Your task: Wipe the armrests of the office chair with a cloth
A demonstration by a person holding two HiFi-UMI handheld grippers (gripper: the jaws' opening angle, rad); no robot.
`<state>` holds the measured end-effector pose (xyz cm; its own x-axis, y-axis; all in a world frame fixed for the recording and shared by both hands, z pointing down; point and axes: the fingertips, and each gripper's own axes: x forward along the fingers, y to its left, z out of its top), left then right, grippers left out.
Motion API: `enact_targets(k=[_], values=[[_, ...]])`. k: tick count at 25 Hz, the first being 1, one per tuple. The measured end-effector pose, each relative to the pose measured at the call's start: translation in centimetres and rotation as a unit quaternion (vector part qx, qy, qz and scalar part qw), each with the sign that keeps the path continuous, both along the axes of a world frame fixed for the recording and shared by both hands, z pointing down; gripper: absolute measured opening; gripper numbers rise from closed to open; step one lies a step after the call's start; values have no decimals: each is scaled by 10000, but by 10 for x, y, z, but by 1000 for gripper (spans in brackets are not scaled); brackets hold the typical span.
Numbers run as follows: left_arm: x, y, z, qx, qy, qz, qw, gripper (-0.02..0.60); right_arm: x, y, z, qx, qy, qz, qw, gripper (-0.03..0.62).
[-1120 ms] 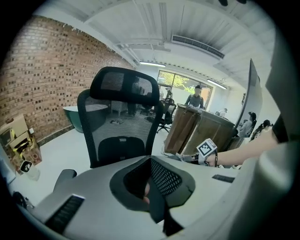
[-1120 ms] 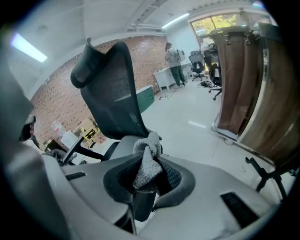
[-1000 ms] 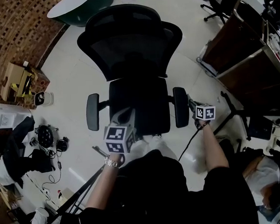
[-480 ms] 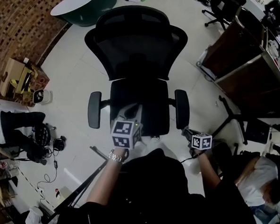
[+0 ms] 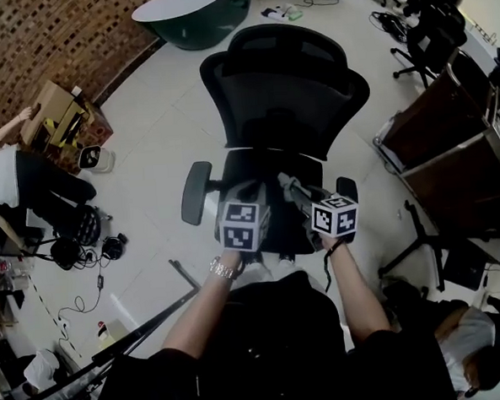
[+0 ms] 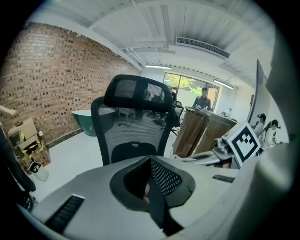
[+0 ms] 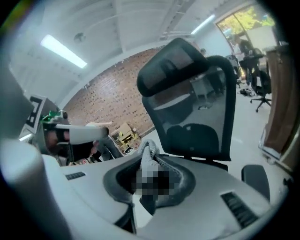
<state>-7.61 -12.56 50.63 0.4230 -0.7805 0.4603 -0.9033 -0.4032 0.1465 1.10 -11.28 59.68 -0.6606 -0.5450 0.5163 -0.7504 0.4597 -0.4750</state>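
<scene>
The black office chair (image 5: 282,100) stands in front of me, with its left armrest (image 5: 196,192) in full sight and its right armrest (image 5: 347,188) partly behind the right gripper's cube. Both grippers hover over the seat (image 5: 265,164). My right gripper (image 5: 286,183) is shut on a grey cloth (image 7: 146,157), which sticks up from its jaws. My left gripper (image 5: 236,191) is shut with nothing in it. The left gripper view looks at the chair's backrest (image 6: 133,129). In the right gripper view the right armrest (image 7: 256,181) lies low at the right.
A brick wall (image 5: 46,38), a cardboard box (image 5: 59,114) and a green tub (image 5: 196,16) lie to the left and behind. Wooden cabinets (image 5: 449,140) and more chairs (image 5: 430,32) stand at the right. Cables and gear (image 5: 84,247) litter the floor at left, near a person (image 5: 12,180).
My right gripper left the outer side of the right armrest, dipped, then rose leftward over the seat beside the left gripper. The head view shifted, so the chair sits further right.
</scene>
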Motion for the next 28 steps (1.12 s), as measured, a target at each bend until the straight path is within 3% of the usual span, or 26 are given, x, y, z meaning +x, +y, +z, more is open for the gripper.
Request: enact_targets(k=[4, 8, 17, 28], values=[[-27, -8, -5, 104, -70, -377, 9992, 6, -36, -25, -17, 78, 352, 222, 9991, 58], [-39, -11, -9, 181, -94, -579, 9981, 6, -43, -26, -19, 81, 741, 389, 9965, 58], [-29, -24, -8, 215, -22, -491, 9986, 6, -30, -31, -23, 182, 1209, 510, 9912, 58], [-1, -27, -16, 234, -17, -285, 9993, 6, -7, -31, -42, 311, 1178, 685, 9902, 58]])
